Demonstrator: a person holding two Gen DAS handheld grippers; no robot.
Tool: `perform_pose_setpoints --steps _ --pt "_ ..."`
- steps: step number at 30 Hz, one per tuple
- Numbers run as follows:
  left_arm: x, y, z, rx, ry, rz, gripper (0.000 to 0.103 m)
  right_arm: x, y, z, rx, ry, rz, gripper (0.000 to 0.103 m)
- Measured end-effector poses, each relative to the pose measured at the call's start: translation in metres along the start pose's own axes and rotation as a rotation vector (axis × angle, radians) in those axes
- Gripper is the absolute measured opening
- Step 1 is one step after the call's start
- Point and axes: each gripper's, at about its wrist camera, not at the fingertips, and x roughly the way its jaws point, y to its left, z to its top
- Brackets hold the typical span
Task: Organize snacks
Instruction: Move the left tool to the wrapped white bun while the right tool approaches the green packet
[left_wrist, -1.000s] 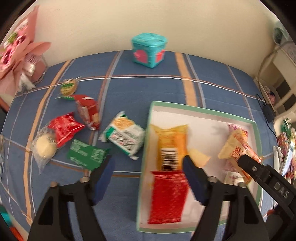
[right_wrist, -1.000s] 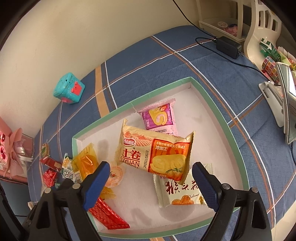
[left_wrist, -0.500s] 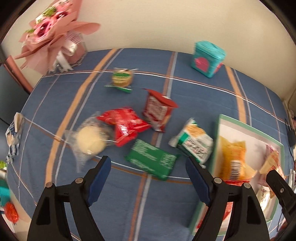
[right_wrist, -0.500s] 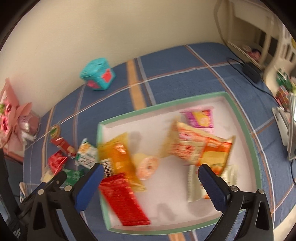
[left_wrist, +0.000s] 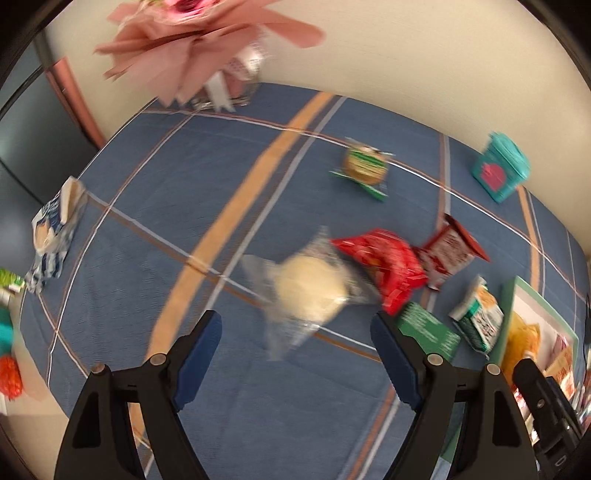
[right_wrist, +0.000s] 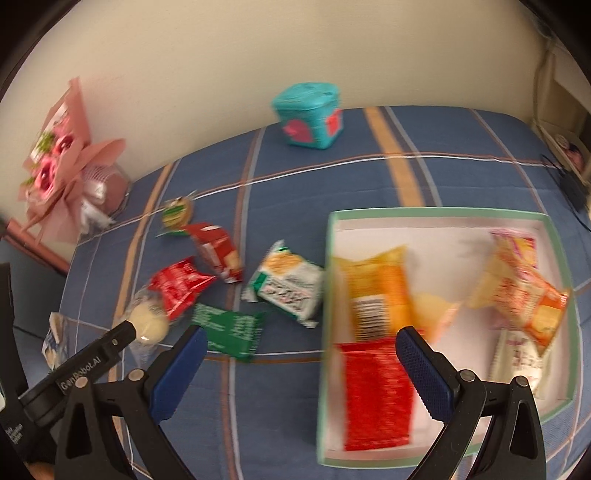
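Note:
My left gripper (left_wrist: 295, 343) is open and hovers just short of a pale bun in a clear wrapper (left_wrist: 310, 295), nothing between its pads. Beside the bun lie a crumpled red packet (left_wrist: 384, 266), a red-and-white packet (left_wrist: 448, 251), a flat green packet (left_wrist: 428, 332) and a white-and-green packet (left_wrist: 478, 317). My right gripper (right_wrist: 299, 350) is wide open and empty over the cloth at the left rim of the green-edged tray (right_wrist: 436, 213). Inside the tray are a yellow pack (right_wrist: 376, 291), a red pack (right_wrist: 376, 391) and an orange pack (right_wrist: 517, 295).
A round green-wrapped cookie (left_wrist: 365, 168) and a teal box (left_wrist: 500, 171) sit toward the wall. A pink bouquet (left_wrist: 207, 33) fills the back left corner. A blue-and-white packet (left_wrist: 53, 229) lies at the bed's left edge. Cables and shelves stand at the right (right_wrist: 569, 184).
Both grippers have swung left, from over the tray toward the loose snacks. The bun now lies in front of the left gripper. The right jaws stand slightly wider.

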Motion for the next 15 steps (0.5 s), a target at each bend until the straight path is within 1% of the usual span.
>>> perform_pose_setpoints --steps 3,6,7,12,15 --pt "0.007 0.013 0.004 -0.031 0.013 -0.007 0.083 0.011 0.016 -0.002 -0.014 0.018 0.028 0.103" --pt "0.019 0.017 0.007 -0.034 0.038 -0.016 0.083 0.025 0.028 -0.003 -0.005 0.038 0.055 0.103" --pt "0.022 0.017 0.008 -0.033 0.033 -0.001 0.083 0.030 0.032 -0.003 -0.003 0.044 0.057 0.103" --pt "0.035 0.016 0.018 -0.029 0.044 -0.044 0.083 0.055 0.049 -0.006 -0.006 0.083 0.046 0.103" --pt "0.042 0.014 0.023 -0.027 0.048 -0.058 0.083 0.069 0.057 -0.007 -0.019 0.103 0.036 0.103"
